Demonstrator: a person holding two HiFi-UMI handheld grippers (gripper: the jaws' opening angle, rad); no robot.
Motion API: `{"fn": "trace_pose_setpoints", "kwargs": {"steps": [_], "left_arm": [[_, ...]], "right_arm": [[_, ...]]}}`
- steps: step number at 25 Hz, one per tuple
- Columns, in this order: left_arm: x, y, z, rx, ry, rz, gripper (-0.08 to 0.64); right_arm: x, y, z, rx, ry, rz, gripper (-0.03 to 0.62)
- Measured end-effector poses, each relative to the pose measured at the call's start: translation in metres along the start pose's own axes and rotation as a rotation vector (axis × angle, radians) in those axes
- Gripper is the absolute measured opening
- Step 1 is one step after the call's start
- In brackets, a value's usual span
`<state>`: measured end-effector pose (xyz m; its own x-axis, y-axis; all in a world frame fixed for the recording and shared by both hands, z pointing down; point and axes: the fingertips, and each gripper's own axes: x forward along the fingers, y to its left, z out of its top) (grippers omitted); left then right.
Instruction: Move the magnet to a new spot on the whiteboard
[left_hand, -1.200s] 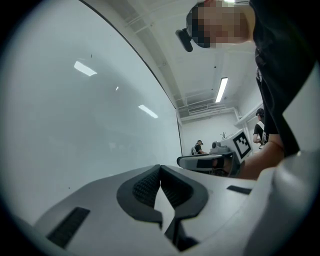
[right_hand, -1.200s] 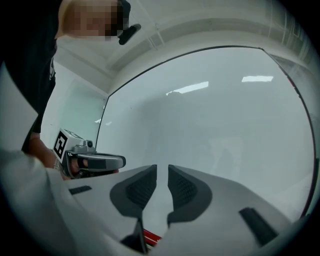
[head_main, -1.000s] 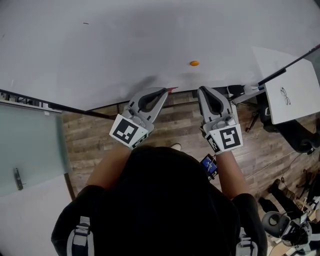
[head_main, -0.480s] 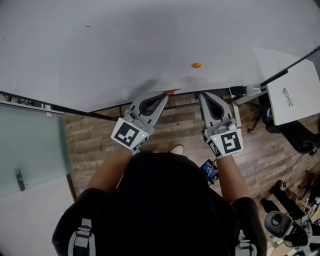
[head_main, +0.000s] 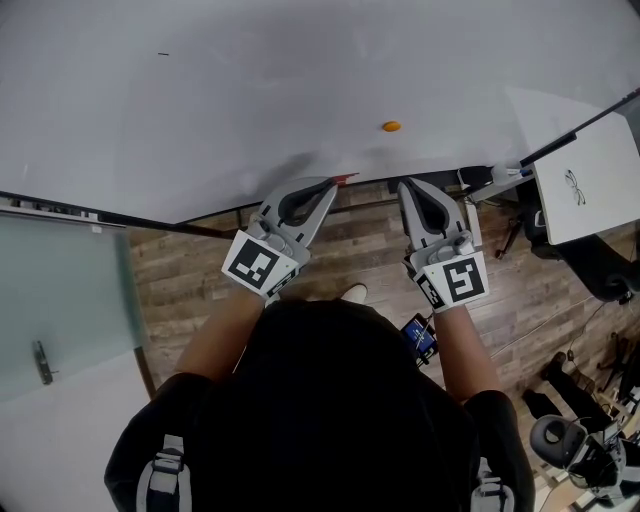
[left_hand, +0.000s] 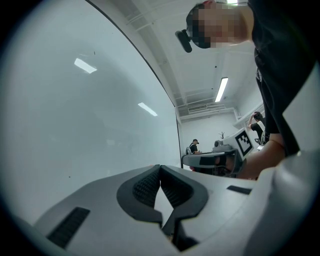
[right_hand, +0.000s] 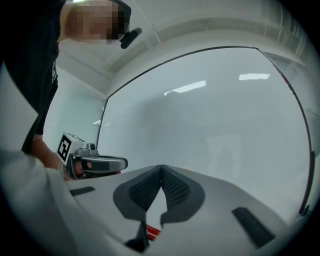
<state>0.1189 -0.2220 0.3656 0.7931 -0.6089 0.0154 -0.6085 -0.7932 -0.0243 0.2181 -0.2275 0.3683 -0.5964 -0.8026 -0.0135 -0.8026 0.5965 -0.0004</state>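
Note:
A small orange magnet (head_main: 391, 126) sticks to the large whiteboard (head_main: 200, 100), low on its right half. My right gripper (head_main: 405, 183) is shut and empty, pointing at the board's lower edge just below the magnet and a little right of it. My left gripper (head_main: 326, 184) is also shut and empty, level beside it, to the left. In the left gripper view the closed jaws (left_hand: 160, 168) face along the board (left_hand: 75, 125), with the right gripper (left_hand: 215, 161) beyond. In the right gripper view the jaws (right_hand: 160, 168) meet in front of the board (right_hand: 215, 130); the left gripper (right_hand: 95, 163) shows at left.
A red object (head_main: 345, 180) lies on the board's bottom ledge by the left gripper's tip. A second white panel (head_main: 585, 180) stands at the right, a glass pane (head_main: 60, 300) at the left. Chairs and gear (head_main: 570, 440) crowd the wooden floor at lower right.

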Motion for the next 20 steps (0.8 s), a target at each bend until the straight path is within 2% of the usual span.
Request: {"fn": "trace_pose_setpoints", "kwargs": {"steps": [4, 12, 20], "left_arm": [[0.001, 0.001, -0.001, -0.003, 0.002, -0.003, 0.005], [0.0, 0.001, -0.002, 0.004, 0.007, -0.003, 0.005], [-0.003, 0.006, -0.002, -0.027, -0.007, 0.0, 0.005]], "right_arm": [[0.0, 0.003, -0.001, -0.029, 0.006, -0.001, 0.0], [0.0, 0.008, -0.003, -0.017, 0.011, 0.012, 0.0], [-0.001, 0.011, -0.006, -0.021, 0.019, 0.011, 0.0]]}}
